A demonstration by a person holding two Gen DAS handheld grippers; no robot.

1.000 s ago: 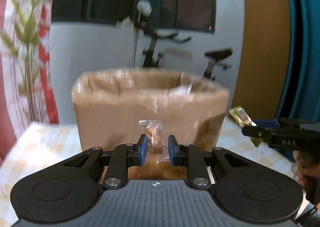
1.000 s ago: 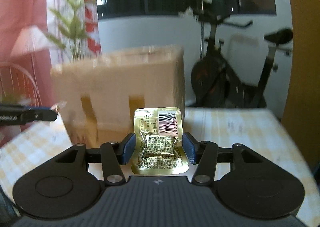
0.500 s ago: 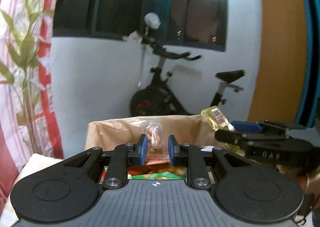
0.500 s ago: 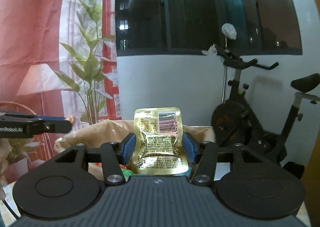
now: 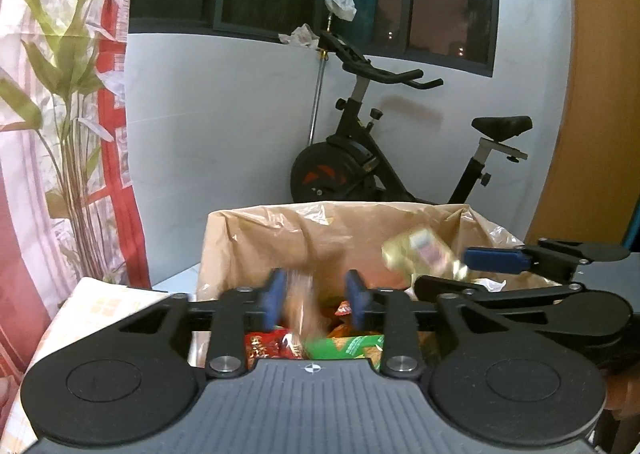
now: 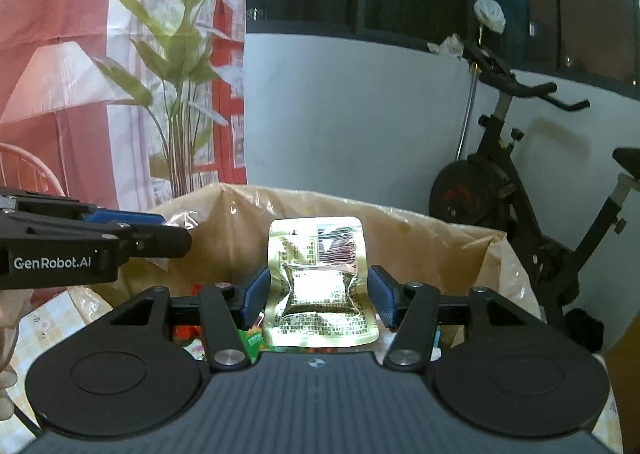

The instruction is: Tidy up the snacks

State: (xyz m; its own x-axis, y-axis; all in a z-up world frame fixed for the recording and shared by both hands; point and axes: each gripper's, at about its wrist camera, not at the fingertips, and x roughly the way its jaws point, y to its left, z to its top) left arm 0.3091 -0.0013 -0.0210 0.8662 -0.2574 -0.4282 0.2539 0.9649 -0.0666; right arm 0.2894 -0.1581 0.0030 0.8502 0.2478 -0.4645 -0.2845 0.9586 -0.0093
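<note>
Left wrist view: left hand-held gripper (image 5: 314,304) is over the open cardboard box (image 5: 256,238), jaws opening, pads now well apart; half a second ago they were pinched on the small clear snack packet (image 5: 302,314), which now shows as a vertical blur between the pads, touching neither, so it looks to be dropping into the box. Its long axis runs roughly up-down, but too smeared to tell which end leads. Below it inside the plastic-lined box lie a red packet (image 5: 264,346) and a green packet (image 5: 344,346). Right wrist view: right hand-held gripper (image 6: 318,294) is also above the box, jaws opening too; the gold foil packet (image 6: 320,286) is between the pads, the side gaps look to be starting and the grip seems about gone, though the packet has not visibly dropped. It stands upright with its long axis vertical, barcode end up and printed face toward the camera; in the left view it reads as a tilted gold blur (image 5: 424,254) by the right gripper's blue pad. A second ago both grippers were short of the box, above the checked surface (image 5: 96,306). Judgement: both snacks are at release, so this pair is nearly sorted. An exercise bike (image 5: 384,157) stands behind.
</note>
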